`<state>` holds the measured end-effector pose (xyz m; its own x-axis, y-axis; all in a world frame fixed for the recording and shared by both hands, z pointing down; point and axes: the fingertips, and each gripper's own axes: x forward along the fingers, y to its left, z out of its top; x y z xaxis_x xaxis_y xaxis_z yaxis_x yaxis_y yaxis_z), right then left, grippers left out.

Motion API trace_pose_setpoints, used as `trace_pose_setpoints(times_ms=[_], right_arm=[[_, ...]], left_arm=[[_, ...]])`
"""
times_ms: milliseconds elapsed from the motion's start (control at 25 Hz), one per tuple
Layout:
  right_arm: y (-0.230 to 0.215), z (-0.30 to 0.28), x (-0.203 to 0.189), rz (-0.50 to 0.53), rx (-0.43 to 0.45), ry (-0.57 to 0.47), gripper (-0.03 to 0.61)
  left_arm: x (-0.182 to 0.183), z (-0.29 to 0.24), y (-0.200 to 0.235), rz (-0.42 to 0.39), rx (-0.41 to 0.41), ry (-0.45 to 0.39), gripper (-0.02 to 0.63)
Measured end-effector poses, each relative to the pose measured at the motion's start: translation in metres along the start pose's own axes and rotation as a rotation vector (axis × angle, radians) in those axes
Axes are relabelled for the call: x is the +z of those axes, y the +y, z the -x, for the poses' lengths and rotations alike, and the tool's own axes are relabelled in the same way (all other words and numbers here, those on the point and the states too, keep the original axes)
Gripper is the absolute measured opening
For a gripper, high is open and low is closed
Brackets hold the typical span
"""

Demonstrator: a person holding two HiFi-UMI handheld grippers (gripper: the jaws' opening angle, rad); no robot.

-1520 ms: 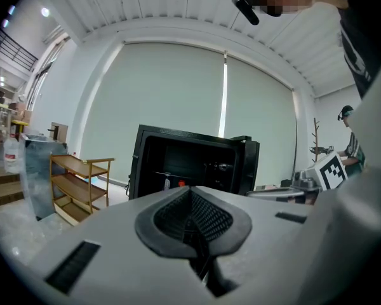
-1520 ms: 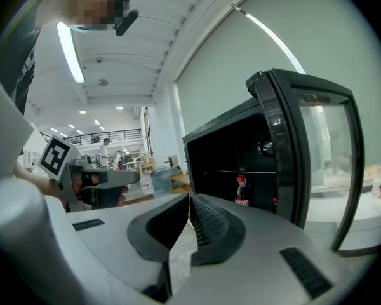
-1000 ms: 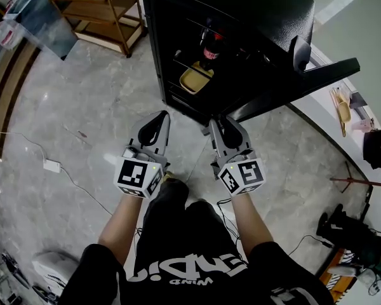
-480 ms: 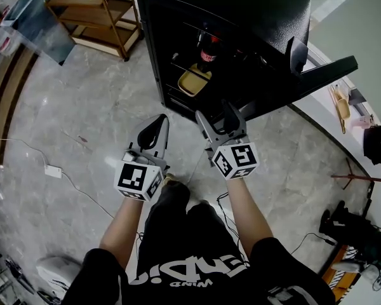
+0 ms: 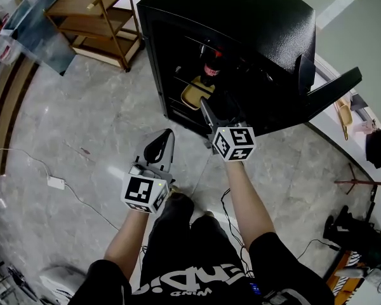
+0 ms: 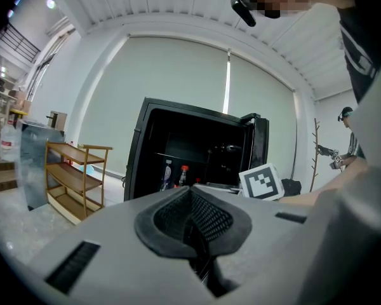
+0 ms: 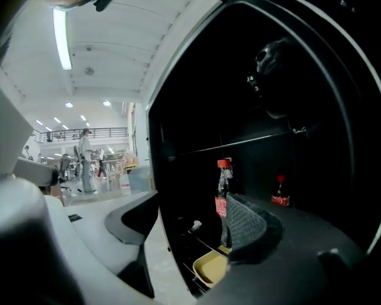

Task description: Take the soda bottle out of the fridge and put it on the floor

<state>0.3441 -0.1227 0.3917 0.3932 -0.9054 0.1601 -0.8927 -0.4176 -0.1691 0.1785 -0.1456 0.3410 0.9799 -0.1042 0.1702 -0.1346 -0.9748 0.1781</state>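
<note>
The soda bottle (image 5: 211, 63), dark with a red cap and red label, stands upright on a wire shelf inside the open black fridge (image 5: 254, 18). In the right gripper view the soda bottle (image 7: 223, 196) rises just beyond my right gripper (image 7: 190, 224), whose jaws stand wide apart with nothing between them. From the head view my right gripper (image 5: 221, 110) is at the fridge opening, short of the bottle. My left gripper (image 5: 160, 146) hangs back over the floor, shut and empty; in its own view the left gripper (image 6: 192, 218) points toward the fridge (image 6: 197, 151).
A yellow tray (image 5: 193, 94) sits on the shelf below the bottle. The fridge door (image 5: 333, 88) swings out to the right. A wooden shelf unit (image 5: 98, 18) stands at the left of the fridge. Cables and a white adapter (image 5: 54, 183) lie on the grey floor.
My right gripper has opened wide and moved forward up to the fridge opening. The left gripper has stayed back, shut.
</note>
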Motion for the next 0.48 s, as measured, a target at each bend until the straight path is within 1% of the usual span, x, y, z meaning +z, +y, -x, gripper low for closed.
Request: trace_pose_setpoints(times_ms=[320, 480], right_arm=[[-0.045, -0.061, -0.022, 0.008, -0.085, 0.047, 0.322], [-0.074, -0.085, -0.032, -0.025, -0.146, 0.066, 0.322]], left_arm=[[-0.008, -0.005, 0.015, 0.012, 0.001, 0.016, 0.008], [-0.017, -0.005, 0.023, 0.027, 0.005, 0.033, 0.008]])
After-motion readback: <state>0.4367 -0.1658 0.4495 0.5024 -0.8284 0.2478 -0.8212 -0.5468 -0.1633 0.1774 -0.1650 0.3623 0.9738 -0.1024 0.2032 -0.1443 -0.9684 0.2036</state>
